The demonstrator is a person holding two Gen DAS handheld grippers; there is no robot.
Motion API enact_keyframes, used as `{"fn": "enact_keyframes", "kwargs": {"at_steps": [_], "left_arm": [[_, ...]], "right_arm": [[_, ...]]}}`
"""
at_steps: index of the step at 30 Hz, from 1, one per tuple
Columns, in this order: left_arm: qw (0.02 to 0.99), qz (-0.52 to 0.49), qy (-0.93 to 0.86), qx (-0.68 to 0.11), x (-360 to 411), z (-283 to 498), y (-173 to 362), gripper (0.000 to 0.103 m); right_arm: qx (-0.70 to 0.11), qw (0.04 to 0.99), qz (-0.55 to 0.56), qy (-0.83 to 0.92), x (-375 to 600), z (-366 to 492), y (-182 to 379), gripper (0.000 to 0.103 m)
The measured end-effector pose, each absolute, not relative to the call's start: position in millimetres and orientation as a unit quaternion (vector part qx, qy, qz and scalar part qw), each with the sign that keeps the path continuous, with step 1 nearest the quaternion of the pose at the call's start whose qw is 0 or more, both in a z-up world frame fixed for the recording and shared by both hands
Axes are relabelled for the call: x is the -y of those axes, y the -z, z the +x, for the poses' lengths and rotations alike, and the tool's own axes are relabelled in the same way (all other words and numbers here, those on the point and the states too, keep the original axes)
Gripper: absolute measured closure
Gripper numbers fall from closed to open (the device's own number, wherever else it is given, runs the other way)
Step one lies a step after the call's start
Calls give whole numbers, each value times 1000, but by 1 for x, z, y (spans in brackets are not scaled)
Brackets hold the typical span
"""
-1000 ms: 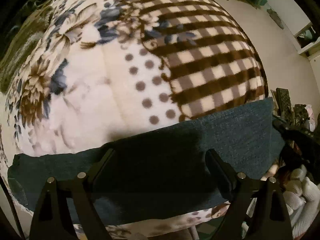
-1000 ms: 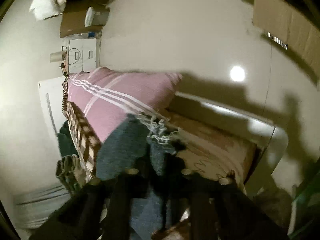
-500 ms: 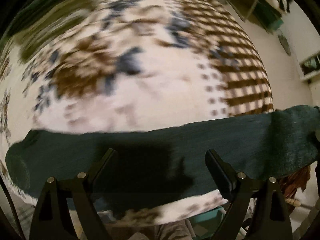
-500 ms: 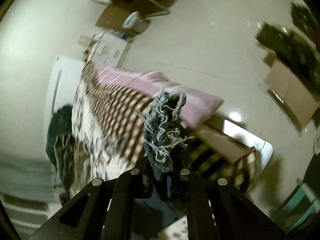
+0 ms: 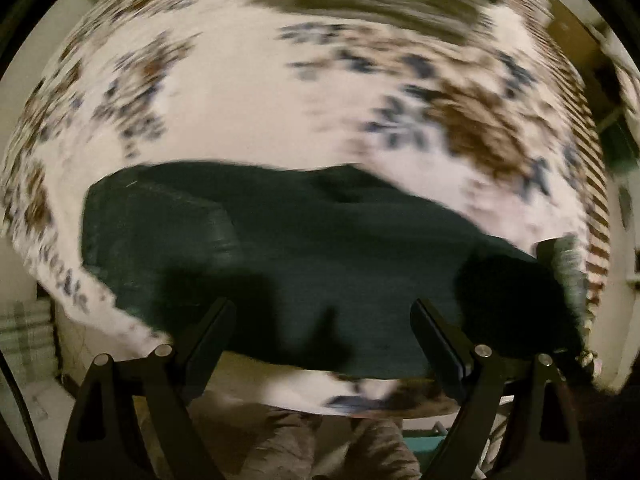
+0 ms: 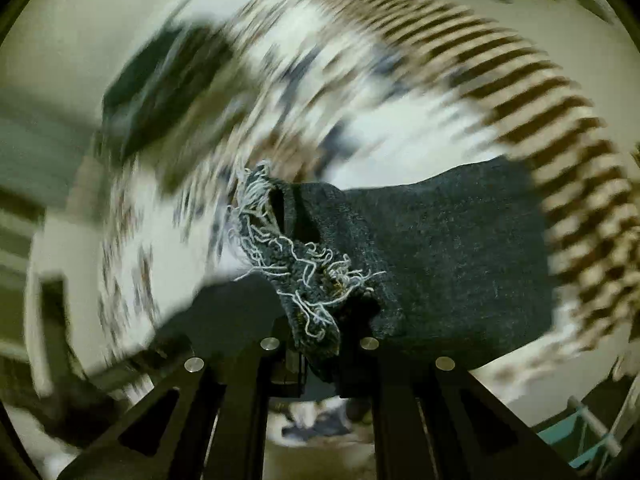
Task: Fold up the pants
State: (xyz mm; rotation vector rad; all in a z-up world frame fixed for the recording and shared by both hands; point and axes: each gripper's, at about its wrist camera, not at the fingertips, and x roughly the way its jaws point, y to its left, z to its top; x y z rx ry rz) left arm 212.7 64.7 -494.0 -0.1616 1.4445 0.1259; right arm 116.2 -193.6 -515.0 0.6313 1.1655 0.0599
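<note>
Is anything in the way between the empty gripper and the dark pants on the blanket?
Nothing visible. The left gripper is open right over the pants, which lie on the flowered blanket, with only air between. The picture is blurry, though.

Both cams are sitting on the grippers, looking forward along the fingers. The left wrist one is facing down from above, pants [image 5: 304,248] lying just past its wide-apart fingers [image 5: 208,332], blanket [image 5: 240,100] beyond. The right wrist one is sitting way closer, frayed hem [image 6: 296,264] bunched right at its fingertips. Both views are sharing the same pants and blanket, both blurry.
</note>
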Motion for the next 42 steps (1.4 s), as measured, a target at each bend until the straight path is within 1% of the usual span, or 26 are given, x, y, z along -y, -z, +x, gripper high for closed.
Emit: {"fn": "enact_keyframes", "kwargs": {"at_steps": [5, 7, 9, 10, 12, 14, 16, 20, 21, 22, 23, 24, 25, 27, 29, 31, 32, 33, 34, 35, 36, 37, 38, 39, 40, 42], "left_arm": [[738, -92, -99, -661, -118, 200, 507, 14], [735, -101, -107, -662, -131, 198, 510, 14], [737, -109, -111, -658, -145, 196, 509, 14], [738, -112, -114, -656, -151, 195, 509, 14], [739, -122, -124, -650, -168, 194, 510, 14], [738, -130, -142, -647, -188, 194, 515, 14], [732, -145, -161, -646, -210, 194, 524, 14], [721, -171, -202, -640, -251, 191, 538, 14], [720, -174, -211, -638, -259, 190, 540, 14], [717, -178, -217, -638, -267, 190, 544, 14], [714, -180, -221, -640, -274, 189, 546, 14], [712, -187, -223, -639, -280, 188, 549, 14], [712, -190, -225, -637, -285, 187, 550, 14], [711, -194, -228, -636, -292, 185, 553, 14], [706, -219, -226, -634, -301, 183, 556, 14], [702, -255, -221, -627, -310, 181, 558, 14], [700, -271, -221, -623, -315, 179, 560, 14], [696, -287, -221, -620, -320, 178, 563, 14], [691, -310, -219, -615, -326, 176, 568, 14], [685, -328, -219, -613, -331, 175, 573, 14], [679, -344, -221, -610, -336, 174, 578, 14], [674, -362, -218, -606, -340, 172, 584, 15], [670, -379, -216, -600, -344, 171, 591, 18], [670, -385, -215, -597, -346, 171, 595, 32], [675, -388, -208, -592, -346, 171, 597, 57], [685, -374, -207, -589, -345, 172, 595, 72]], "right_arm": [[-604, 772, 188, -63, 88, 131, 571, 93], [-636, 749, 171, -66, 75, 140, 589, 84], [-663, 724, 173, -82, 67, 149, 588, 63], [-667, 713, 191, -103, 66, 155, 581, 57], [-657, 713, 202, -137, 63, 169, 551, 34], [-645, 717, 207, -162, 60, 194, 524, 31], [-654, 712, 199, -161, 53, 228, 522, 31], [-716, 662, 159, -156, 27, 298, 569, 31], [-738, 640, 136, -164, 14, 311, 589, 33], [-751, 631, 106, -163, 6, 318, 604, 39], [-755, 629, 77, -170, -4, 322, 611, 68], [-747, 639, 67, -171, -11, 326, 609, 85], [-727, 667, 58, -152, -12, 332, 596, 96], [-703, 693, 87, -136, -4, 347, 579, 99], [-731, 654, 139, -135, 3, 354, 589, 99], [-733, 650, 142, -137, 3, 349, 584, 96], [-734, 648, 143, -141, 2, 341, 579, 90], [-734, 646, 154, -142, 5, 328, 571, 74], [-732, 643, 176, -137, 10, 311, 563, 65], [-736, 633, 199, -134, 10, 292, 559, 50], [-743, 620, 216, -129, 11, 271, 561, 42], [-758, 595, 240, -120, 12, 246, 569, 42], [-771, 570, 262, -112, 14, 222, 578, 42], [-787, 535, 292, -100, 12, 200, 594, 42], [-797, 503, 324, -84, 11, 178, 613, 42], [-788, 473, 390, -49, 8, 151, 644, 43]]}}
